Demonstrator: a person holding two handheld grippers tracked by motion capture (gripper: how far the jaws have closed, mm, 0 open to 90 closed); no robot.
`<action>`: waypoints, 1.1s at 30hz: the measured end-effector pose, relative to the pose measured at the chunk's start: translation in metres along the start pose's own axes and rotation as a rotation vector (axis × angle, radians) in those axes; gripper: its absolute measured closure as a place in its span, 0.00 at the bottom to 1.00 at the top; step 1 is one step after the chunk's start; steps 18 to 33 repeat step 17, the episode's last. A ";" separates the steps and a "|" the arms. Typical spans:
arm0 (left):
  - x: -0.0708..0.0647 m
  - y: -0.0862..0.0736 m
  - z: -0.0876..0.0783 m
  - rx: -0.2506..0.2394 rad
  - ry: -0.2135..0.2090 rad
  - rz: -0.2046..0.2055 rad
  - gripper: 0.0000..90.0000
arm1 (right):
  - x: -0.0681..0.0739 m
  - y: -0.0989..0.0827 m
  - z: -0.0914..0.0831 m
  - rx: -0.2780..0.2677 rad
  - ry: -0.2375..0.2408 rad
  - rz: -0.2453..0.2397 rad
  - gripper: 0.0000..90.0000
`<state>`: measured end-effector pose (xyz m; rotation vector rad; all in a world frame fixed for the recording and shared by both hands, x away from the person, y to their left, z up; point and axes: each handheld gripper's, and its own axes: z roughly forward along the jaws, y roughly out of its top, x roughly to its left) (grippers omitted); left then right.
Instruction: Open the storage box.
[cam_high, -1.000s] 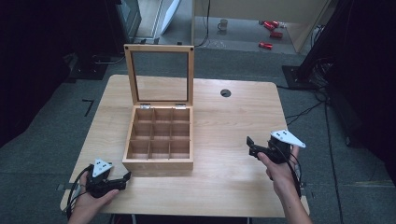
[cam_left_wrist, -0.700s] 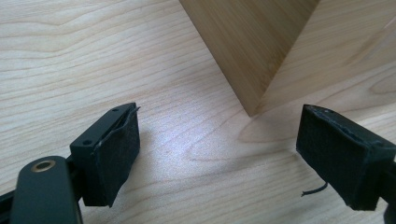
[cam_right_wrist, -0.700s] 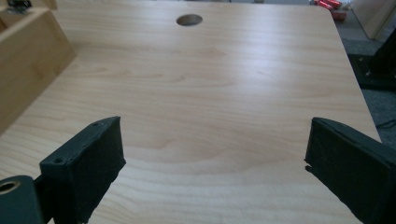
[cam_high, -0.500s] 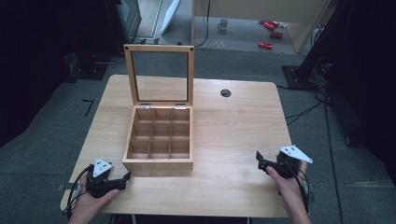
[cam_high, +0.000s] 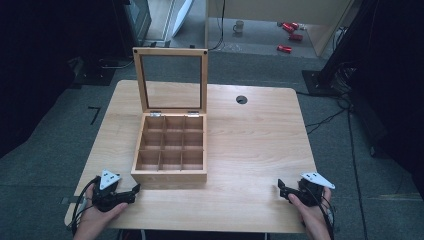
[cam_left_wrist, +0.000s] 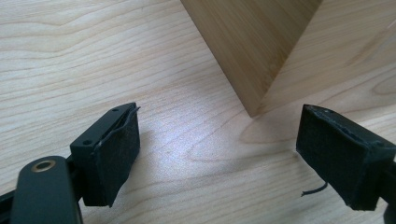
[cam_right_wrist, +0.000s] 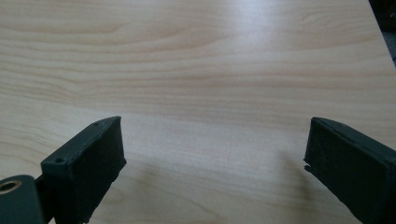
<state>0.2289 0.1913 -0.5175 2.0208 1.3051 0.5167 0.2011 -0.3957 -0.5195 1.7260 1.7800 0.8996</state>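
A wooden box (cam_high: 171, 150) with several square compartments stands mid-table, its glass-paned lid (cam_high: 171, 77) raised upright at the back. The compartments look bare. My left gripper (cam_high: 131, 192) rests on the table at the front left, open, just off the box's front left corner (cam_left_wrist: 254, 70). In the left gripper view the gripper (cam_left_wrist: 219, 154) has nothing between its pads. My right gripper (cam_high: 281, 188) lies low at the front right edge, open over bare wood (cam_right_wrist: 215, 158).
The wooden table (cam_high: 255, 145) has a round cable hole (cam_high: 241, 99) behind the box. Dark floor surrounds it, with cables at the right, a mug (cam_high: 239, 25) and red items (cam_high: 287, 35) far behind.
My right gripper has drawn back toward the front right edge and come down to the tabletop. The left gripper and the box have stayed put.
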 end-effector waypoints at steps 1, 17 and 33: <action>0.000 0.000 0.000 -0.001 0.000 -0.001 0.16 | 0.000 -0.001 0.000 0.010 -0.007 0.000 0.05; 0.000 0.000 0.001 0.001 0.025 -0.010 0.16 | 0.002 -0.006 0.004 0.055 -0.020 -0.069 0.02; 0.000 0.000 0.001 0.001 0.025 -0.010 0.16 | 0.002 -0.006 0.004 0.055 -0.020 -0.069 0.02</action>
